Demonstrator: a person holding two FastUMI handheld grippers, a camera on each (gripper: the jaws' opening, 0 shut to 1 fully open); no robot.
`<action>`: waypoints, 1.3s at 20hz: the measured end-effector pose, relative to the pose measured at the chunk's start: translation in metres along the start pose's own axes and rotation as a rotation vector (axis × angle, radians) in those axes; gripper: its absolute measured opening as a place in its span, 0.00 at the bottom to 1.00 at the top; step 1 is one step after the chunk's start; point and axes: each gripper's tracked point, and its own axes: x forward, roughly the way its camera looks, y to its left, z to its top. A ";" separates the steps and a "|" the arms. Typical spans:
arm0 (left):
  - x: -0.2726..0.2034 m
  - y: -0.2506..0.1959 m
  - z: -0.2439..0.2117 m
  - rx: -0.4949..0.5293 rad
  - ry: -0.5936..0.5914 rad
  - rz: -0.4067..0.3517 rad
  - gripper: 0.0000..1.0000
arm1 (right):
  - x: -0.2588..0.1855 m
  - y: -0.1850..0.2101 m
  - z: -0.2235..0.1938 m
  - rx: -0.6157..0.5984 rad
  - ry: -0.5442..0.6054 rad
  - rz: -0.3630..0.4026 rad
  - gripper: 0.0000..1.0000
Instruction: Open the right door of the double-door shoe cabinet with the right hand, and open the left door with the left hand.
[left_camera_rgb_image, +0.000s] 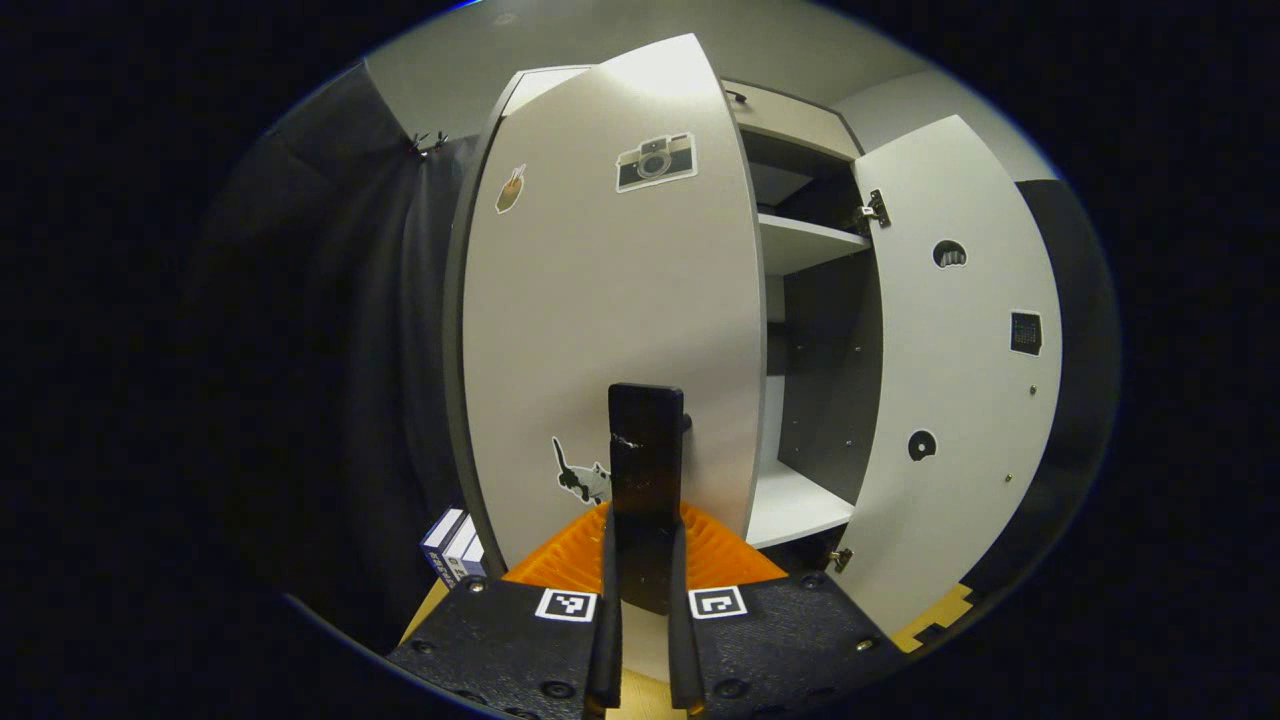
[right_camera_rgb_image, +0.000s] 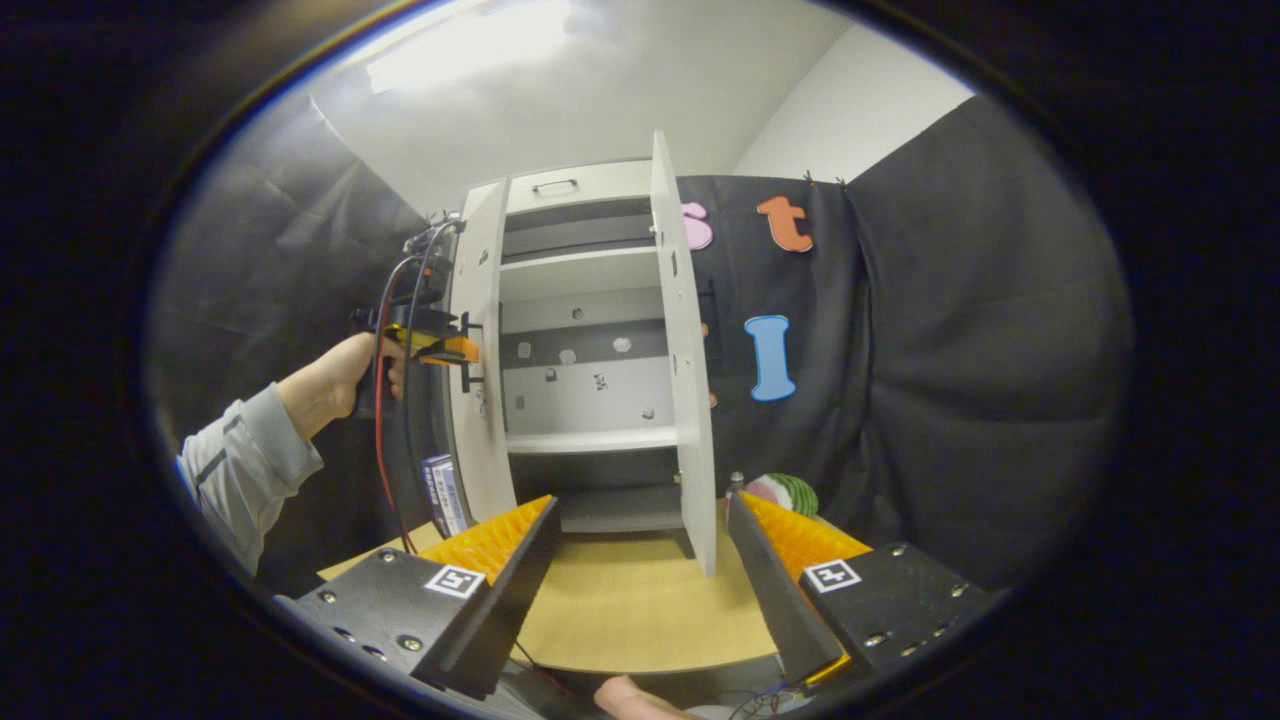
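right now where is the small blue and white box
In the left gripper view the small blue and white box stands at lower left, beside the bottom of the white left cabinet door; in the right gripper view it sits left of that door's base, on the wooden table.

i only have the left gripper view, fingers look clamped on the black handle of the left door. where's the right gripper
Observer: The right gripper is back from the cabinet, over the wooden table, with its jaws wide apart and nothing between them.
Operator: so it let go of the right door
Observer: It touches nothing. In the right gripper view the right door stands edge-on toward the camera, swung well out.
Operator: anything behind that door
Observer: Yes, a round green-striped object sits on the table to its right, against the black cloth.
Operator: who's holding my gripper
Observer: A hand in a grey sleeve holds the left gripper at the left door.
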 end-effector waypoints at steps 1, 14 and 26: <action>-0.006 0.004 0.001 -0.012 -0.004 -0.013 0.19 | -0.001 0.003 -0.001 0.002 0.004 0.009 0.97; -0.062 0.102 0.003 0.053 -0.006 0.103 0.08 | -0.001 0.030 -0.002 -0.014 0.000 0.042 1.00; -0.067 0.152 0.005 0.058 -0.040 0.056 0.01 | 0.002 0.054 -0.006 -0.059 0.009 0.052 0.97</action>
